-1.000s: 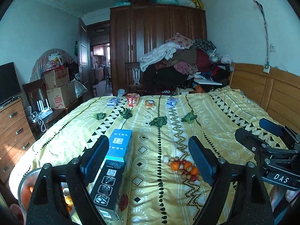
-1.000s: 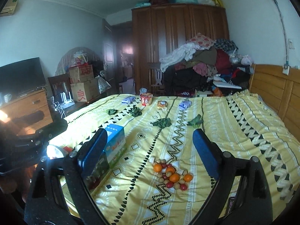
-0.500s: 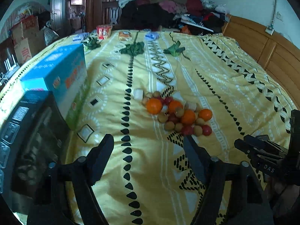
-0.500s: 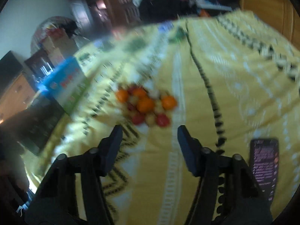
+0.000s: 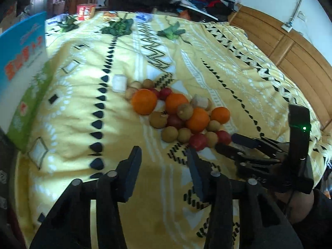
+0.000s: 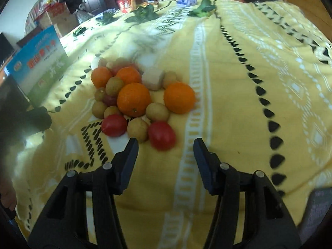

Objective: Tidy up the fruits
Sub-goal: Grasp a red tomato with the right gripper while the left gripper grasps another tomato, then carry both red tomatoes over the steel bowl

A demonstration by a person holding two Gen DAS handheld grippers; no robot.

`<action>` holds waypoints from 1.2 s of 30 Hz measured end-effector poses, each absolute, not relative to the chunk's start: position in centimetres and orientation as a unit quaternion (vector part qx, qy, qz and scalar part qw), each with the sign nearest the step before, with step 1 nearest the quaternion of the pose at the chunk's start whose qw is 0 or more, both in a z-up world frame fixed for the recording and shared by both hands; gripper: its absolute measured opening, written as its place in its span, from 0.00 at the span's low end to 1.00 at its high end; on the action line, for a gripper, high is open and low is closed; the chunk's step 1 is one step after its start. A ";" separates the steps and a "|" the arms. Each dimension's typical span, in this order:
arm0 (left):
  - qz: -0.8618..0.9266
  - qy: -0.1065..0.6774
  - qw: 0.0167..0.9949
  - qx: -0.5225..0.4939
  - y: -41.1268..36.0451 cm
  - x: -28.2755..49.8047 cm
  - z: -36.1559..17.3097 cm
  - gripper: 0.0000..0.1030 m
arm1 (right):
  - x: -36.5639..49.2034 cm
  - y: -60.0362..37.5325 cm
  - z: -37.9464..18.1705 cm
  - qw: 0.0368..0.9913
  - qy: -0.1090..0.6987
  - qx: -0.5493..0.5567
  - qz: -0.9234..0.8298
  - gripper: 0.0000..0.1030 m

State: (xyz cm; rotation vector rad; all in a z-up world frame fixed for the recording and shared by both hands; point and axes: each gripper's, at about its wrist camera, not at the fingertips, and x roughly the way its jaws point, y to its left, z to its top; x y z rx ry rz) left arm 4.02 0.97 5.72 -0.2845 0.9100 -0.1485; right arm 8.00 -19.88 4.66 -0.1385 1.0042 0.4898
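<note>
Left wrist view: black two-finger left gripper (image 5: 164,161) above yellow patterned bedspread (image 5: 228,66), jaws closing, nothing between. Heap of oranges, red tomatoes and small brown fruits (image 5: 178,116) just beyond fingertips (blue carton (image 5: 20,62) left). Right gripper (image 6: 166,145): parted, empty, red tomato (image 6: 161,136) just ahead.

In the pile of fruit (image 5: 180,114) on the bed (image 5: 238,66), the back fruits lie half hidden behind the oranges (image 5: 144,101), so their kind cannot be told. The blue box (image 5: 22,58) left of the pile is cut off by the picture's edge, its print too blurred to read. In the right wrist view, the dark phone (image 6: 317,209) far right of the pile runs off the corner, and a dark shape (image 6: 22,122) left of the pile is a blur.
</note>
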 end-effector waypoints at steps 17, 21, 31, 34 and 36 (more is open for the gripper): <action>-0.137 0.466 0.870 -0.089 -4.3 8.3 2.7 0.35 | 6.7 -22.2 5.7 0.849 0.471 0.017 0.238 0.26; -0.134 0.465 0.871 -0.085 -4.6 8.8 2.3 0.35 | 6.6 -22.1 5.5 0.847 0.475 0.021 0.237 0.26; -0.115 0.442 0.886 -0.087 -4.3 7.5 4.0 0.27 | 5.8 -22.3 6.6 0.854 0.466 0.025 0.233 0.26; -0.102 0.415 0.900 -0.090 -3.4 5.4 6.8 0.27 | 4.8 -21.9 8.1 0.859 0.453 0.020 0.238 0.26; -0.088 0.393 0.911 -0.090 -2.2 3.4 9.0 0.27 | 4.3 -21.4 9.3 0.863 0.443 0.018 0.242 0.26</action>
